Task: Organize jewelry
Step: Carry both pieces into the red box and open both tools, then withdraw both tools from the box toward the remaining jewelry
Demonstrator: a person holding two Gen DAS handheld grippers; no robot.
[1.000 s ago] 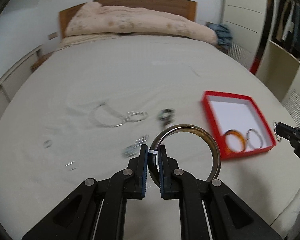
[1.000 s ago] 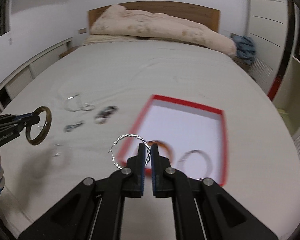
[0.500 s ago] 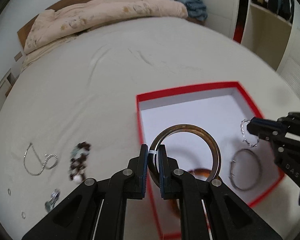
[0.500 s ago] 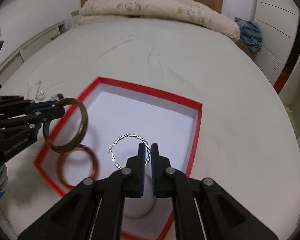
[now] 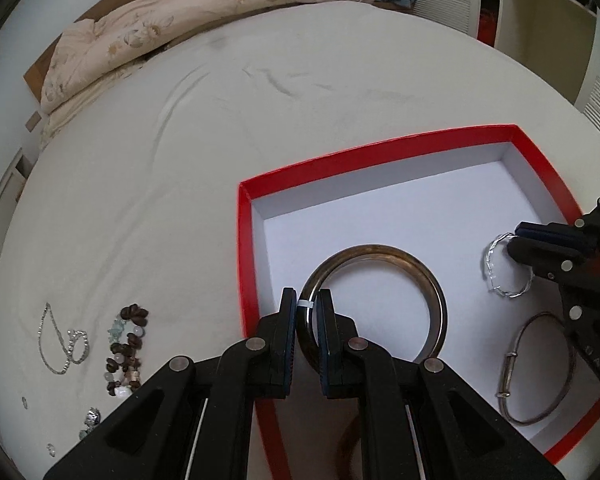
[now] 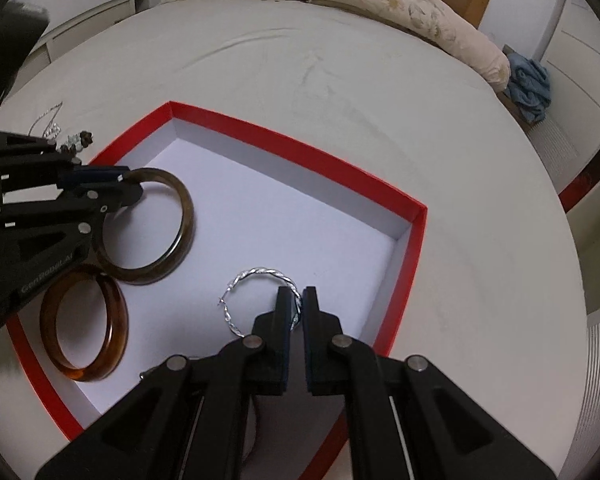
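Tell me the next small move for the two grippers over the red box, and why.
Probably open both and let go. The left gripper holds the dark bangle and the right gripper the twisted silver hoop low over the red box, beside the amber bangle.

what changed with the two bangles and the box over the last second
Both hand-held grippers swung from above the bed to over the red box. The left still clamps the dark bangle, the right the twisted silver hoop. The amber bangle stayed inside.
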